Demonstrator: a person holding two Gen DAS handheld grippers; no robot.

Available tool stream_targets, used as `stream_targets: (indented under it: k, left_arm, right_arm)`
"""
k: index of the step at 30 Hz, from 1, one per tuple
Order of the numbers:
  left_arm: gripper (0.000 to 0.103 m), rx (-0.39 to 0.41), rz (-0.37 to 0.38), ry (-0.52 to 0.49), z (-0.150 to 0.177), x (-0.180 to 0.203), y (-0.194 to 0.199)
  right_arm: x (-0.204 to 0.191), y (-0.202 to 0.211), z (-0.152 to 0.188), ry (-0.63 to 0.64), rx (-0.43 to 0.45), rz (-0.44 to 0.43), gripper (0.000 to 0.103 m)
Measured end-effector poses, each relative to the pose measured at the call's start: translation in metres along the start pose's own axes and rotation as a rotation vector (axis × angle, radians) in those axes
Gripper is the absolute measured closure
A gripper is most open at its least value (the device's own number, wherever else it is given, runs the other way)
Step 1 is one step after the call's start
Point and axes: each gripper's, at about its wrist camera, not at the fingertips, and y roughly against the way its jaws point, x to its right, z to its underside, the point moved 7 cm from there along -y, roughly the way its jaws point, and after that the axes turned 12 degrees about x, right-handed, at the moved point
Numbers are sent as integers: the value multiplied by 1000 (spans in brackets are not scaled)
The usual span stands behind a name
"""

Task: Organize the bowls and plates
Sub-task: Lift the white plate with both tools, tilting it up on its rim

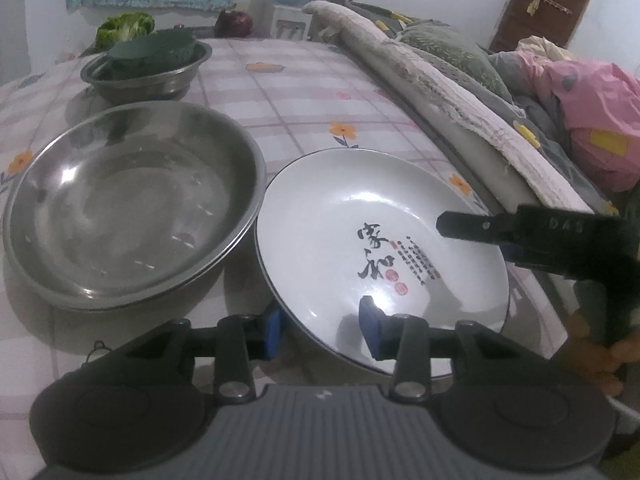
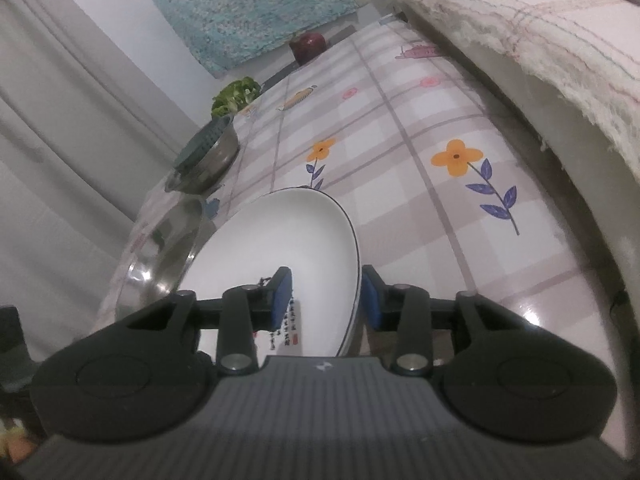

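Note:
A white plate (image 1: 360,200) with black calligraphy lies on the flowered tablecloth, its left rim next to a large steel bowl (image 1: 132,208). My left gripper (image 1: 320,320) straddles the plate's near rim, one blue pad outside and one inside, with a clear gap, so it is open. In the right wrist view my right gripper (image 2: 326,292) straddles the plate (image 2: 280,240) at its right rim; the pads stand apart from it, open. One black finger (image 1: 464,227) of it reaches over the plate in the left wrist view. The steel bowl (image 2: 160,256) lies beyond.
A smaller steel bowl (image 1: 148,76) holding a green strainer basket stands at the back left, with lettuce (image 1: 124,28) and a dark red vegetable (image 1: 234,24) behind. Rolled bedding (image 1: 440,92) runs along the table's right edge. A hand (image 1: 616,360) holds the right gripper.

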Motion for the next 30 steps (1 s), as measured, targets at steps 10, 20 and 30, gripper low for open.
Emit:
stream_targets:
  k: [10, 20, 30]
  left_arm:
    - [61, 7, 2, 2, 1, -2, 1]
    - [60, 7, 2, 2, 1, -2, 1]
    - [60, 7, -4, 2, 1, -1, 1]
  right_arm:
    - [-12, -3, 1, -98, -17, -116, 1]
    - [-10, 0, 1, -113, -22, -141, 1]
    - [-14, -2, 3, -77, -32, -169, 1]
